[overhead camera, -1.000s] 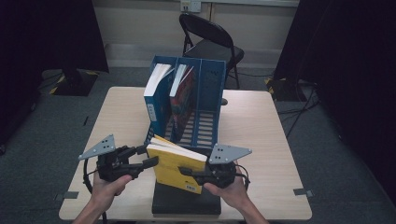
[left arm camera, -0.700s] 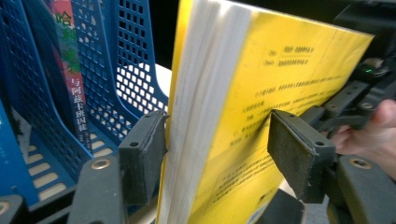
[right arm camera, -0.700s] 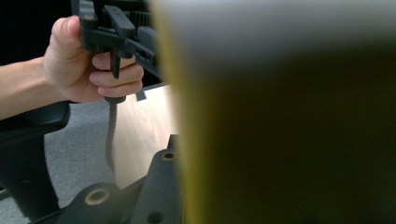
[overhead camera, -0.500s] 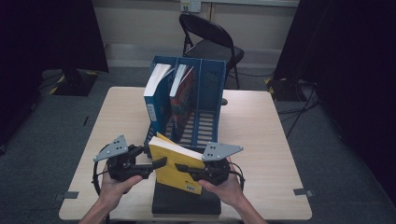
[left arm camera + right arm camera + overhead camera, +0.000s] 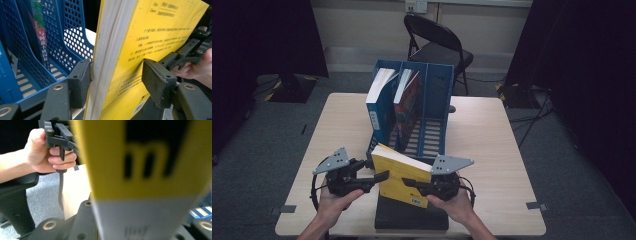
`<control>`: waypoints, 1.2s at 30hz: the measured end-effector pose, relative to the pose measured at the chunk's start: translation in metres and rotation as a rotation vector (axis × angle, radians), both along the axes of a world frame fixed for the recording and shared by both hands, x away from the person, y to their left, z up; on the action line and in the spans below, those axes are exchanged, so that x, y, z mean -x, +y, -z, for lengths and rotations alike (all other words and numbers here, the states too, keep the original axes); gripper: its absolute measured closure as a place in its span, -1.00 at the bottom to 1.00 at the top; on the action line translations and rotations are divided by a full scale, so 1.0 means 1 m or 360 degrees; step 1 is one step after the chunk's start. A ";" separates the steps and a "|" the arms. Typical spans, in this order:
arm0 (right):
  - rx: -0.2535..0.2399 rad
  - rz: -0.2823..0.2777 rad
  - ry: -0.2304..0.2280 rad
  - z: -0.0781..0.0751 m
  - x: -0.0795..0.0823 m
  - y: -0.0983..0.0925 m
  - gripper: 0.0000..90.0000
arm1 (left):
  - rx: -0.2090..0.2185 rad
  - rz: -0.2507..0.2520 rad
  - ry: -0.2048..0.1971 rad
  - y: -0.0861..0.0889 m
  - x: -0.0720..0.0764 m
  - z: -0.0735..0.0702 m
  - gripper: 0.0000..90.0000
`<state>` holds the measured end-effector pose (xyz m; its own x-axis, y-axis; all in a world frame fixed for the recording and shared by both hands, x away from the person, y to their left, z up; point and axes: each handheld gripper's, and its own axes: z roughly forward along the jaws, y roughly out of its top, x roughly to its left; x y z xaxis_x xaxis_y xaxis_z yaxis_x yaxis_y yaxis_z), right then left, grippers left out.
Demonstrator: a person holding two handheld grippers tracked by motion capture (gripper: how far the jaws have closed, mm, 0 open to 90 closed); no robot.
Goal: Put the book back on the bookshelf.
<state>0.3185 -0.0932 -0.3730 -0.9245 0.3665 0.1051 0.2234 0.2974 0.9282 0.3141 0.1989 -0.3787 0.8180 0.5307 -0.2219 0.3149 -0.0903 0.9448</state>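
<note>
Right gripper (image 5: 409, 182) clamps the thick yellow paperback book (image 5: 404, 172) upright; left gripper (image 5: 113, 85) straddles its fore-edge, one pad touching, jaws just narrowing

A recording studio or lab set-up, not a home.

Black curtains (image 5: 262, 35) hang left and right, grey carpet (image 5: 272, 145) bears tape marks, cables trail right, a folding chair (image 5: 437, 45) stands beyond the lone table (image 5: 492, 145).
</note>
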 end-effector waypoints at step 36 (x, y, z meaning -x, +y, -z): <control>-0.0037 0.0093 -0.0040 -0.022 -0.005 0.004 0.68 | -0.0186 -0.0082 0.0074 0.002 0.002 0.013 -0.31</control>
